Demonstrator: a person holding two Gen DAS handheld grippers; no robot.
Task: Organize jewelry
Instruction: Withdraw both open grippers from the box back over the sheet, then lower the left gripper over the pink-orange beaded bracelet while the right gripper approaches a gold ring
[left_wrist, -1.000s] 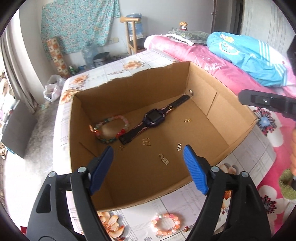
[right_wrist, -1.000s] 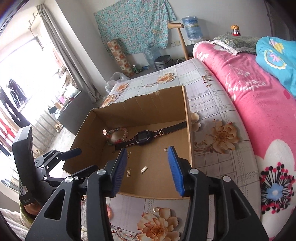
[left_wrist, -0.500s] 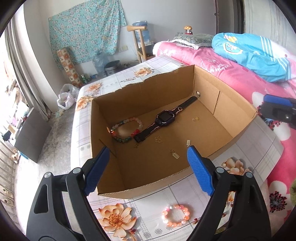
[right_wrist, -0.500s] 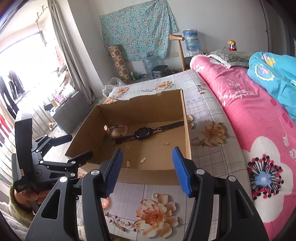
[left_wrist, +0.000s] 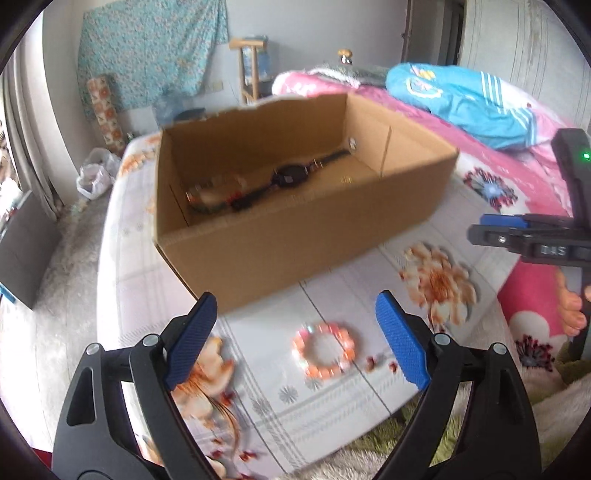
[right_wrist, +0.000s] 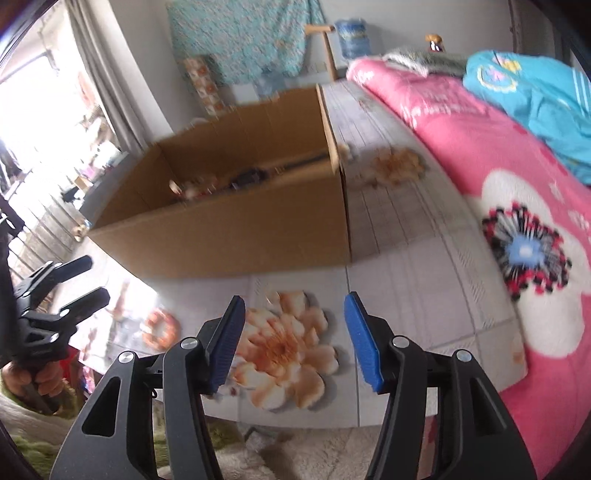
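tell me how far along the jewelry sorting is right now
Partly done: a watch and a beaded bracelet already lie inside the cardboard box. Nothing is in hand; the left gripper and right gripper are both open and empty. Left: the orange bead bracelet on the mat in front of the box, which the left gripper is lined up over.

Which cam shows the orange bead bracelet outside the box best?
Left wrist: the orange bead bracelet lies whole on the sheet, framed between the open left tongs. Right wrist shows it small, blurred, far left.
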